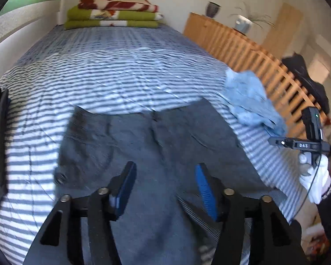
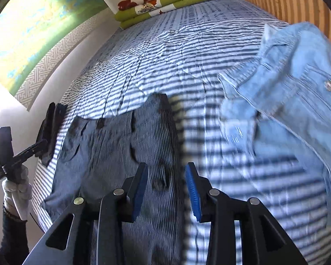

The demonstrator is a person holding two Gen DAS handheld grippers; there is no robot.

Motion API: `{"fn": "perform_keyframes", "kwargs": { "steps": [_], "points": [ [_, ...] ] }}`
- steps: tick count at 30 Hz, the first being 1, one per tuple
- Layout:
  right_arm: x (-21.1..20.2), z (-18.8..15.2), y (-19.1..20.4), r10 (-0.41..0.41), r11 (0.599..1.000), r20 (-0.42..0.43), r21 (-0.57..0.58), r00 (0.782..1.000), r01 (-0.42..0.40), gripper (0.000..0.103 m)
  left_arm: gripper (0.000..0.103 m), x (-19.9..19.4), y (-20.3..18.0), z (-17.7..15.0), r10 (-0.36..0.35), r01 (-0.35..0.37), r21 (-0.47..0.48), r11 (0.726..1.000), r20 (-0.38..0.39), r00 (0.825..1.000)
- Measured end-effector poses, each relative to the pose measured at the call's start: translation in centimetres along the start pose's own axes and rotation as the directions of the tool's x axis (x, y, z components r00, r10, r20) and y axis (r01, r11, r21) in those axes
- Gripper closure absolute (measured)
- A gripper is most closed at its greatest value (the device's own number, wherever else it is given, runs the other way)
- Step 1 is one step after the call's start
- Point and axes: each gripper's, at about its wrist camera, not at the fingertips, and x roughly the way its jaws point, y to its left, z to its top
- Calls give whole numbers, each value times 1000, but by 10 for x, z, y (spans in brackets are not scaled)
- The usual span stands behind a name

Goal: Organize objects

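Bed [image 1: 121, 66] covered with a crinkled blue-and-white striped quilt, horizontal stripes, puckered seersucker-like texture with diagonal quilting lines.

Grey trousers [image 1: 132, 137] lie flat on the near part of the bed, waistband toward the far end; fine pinstripe weave, belt loops, dark button at the fly, slanted pockets. Same trousers [image 2: 112, 145] in the right wrist view, with a second button showing on the fabric near the fingers.

Light blue denim jacket [image 2: 293, 101] lies crumpled on the bed to the right of the trousers, apart from them; soft washed denim, stitched seams, metal button. In the left view the jacket [image 1: 251, 101] sits at the bed's right edge beside a slatted wooden frame [image 1: 242, 50].

Small dark folded garment [image 2: 51, 130] at the left edge of the bed, against the white wall.

Stack of folded blankets [image 1: 112, 13] at the far end: green, white, red patterned, flat rectangular folds.

Left gripper [image 1: 164, 190] hovers over the trousers, fingers spread fairly wide, nothing between the blue ribbed pads. Right gripper [image 2: 166, 192] above the right edge of the trousers, fingers at a narrower gap, also empty. White-gloved hand [image 1: 315, 178] holds the right tool.
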Motion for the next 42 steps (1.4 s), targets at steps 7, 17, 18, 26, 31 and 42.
{"fn": "perform_keyframes", "kwargs": {
  "steps": [7,17,18,26,31,42],
  "points": [
    [-54,-146,-8,0,1000,-35,20,999,0,67,39,33,-150,-106,10,64,354,933,-204,979],
    [-53,-194,22,-43,994,-40,-105,998,39,64,50,69,-185,-140,232,-85,537,839,-213,949],
    [-50,-197,23,-48,993,-50,-113,998,42,64,54,69,-184,-140,237,-87,534,841,-219,946],
    [-25,-193,20,-165,983,-73,-91,984,158,88,83,63,-171,-143,249,-100,526,845,-222,943],
    [-48,-191,33,-174,981,-32,-87,984,171,94,84,30,-148,-139,188,-76,465,882,-198,962],
    [-33,-208,26,-232,966,-113,-146,966,215,80,51,34,-132,-156,152,-20,399,917,-303,941]
  ]
}}
